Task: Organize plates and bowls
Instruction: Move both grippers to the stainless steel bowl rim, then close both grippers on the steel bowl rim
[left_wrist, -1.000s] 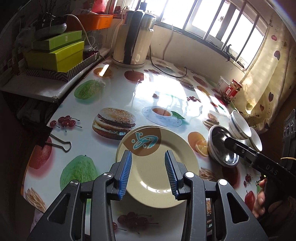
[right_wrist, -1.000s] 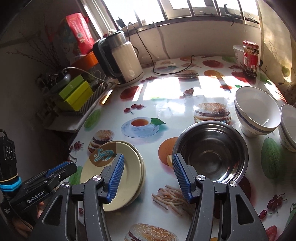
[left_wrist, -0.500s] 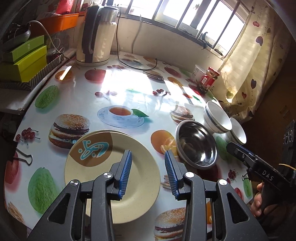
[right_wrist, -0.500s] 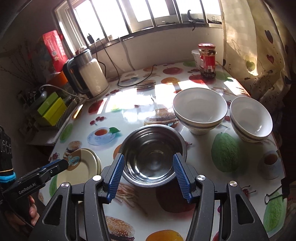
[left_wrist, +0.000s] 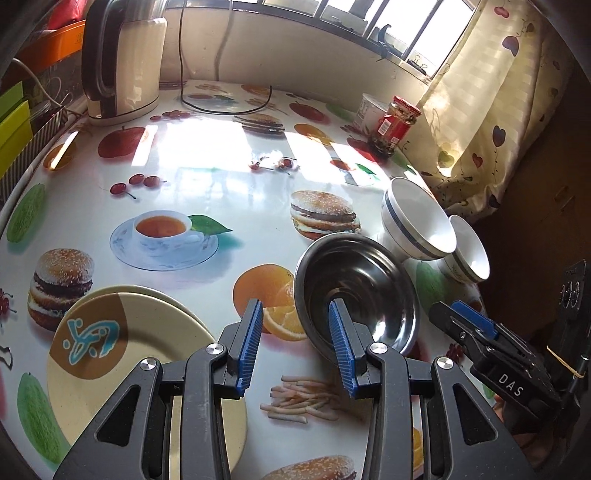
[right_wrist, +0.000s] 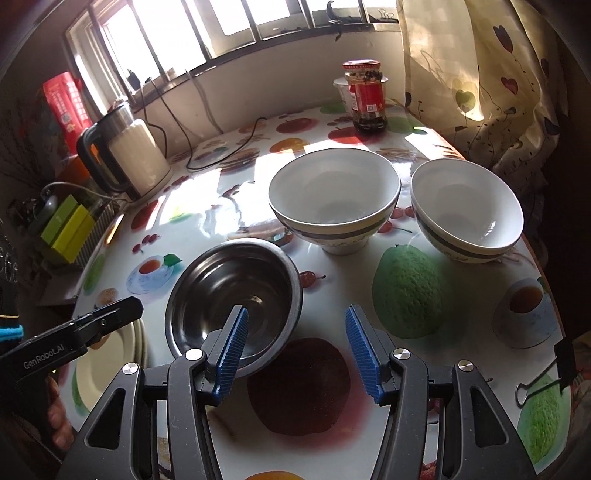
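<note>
Both tools are swinging rightward across the desk (left_wrist: 207, 158) compared with a second ago: the left tool (left_wrist: 295, 343), which was hanging over the stacked cream plates (left_wrist: 122, 350), is now sitting with those plates at its left and the steel bowl (left_wrist: 356, 299) just off its right finger, while the right tool (right_wrist: 295, 350) is trading its view of the plates for one of the two white bowls.

Neither tool is gripping anything; the jaws of each are standing apart with only printed desk showing between the blue pads, the right pair a little wider than the left.

In the right wrist view the steel bowl (right_wrist: 236, 291) is lying near and left, its rim overlapping that tool's left finger in the picture, though contact cannot be told. Farther off, the nearer white bowl (right_wrist: 334, 199) is sitting almost straight ahead and the second white bowl (right_wrist: 467, 210) beside it to the right, the two close together. The bowls are round, so no long axis matters; what counts is that the right tool is looking the closer to the white pair, and the left tool to the plates and steel bowl.
</note>
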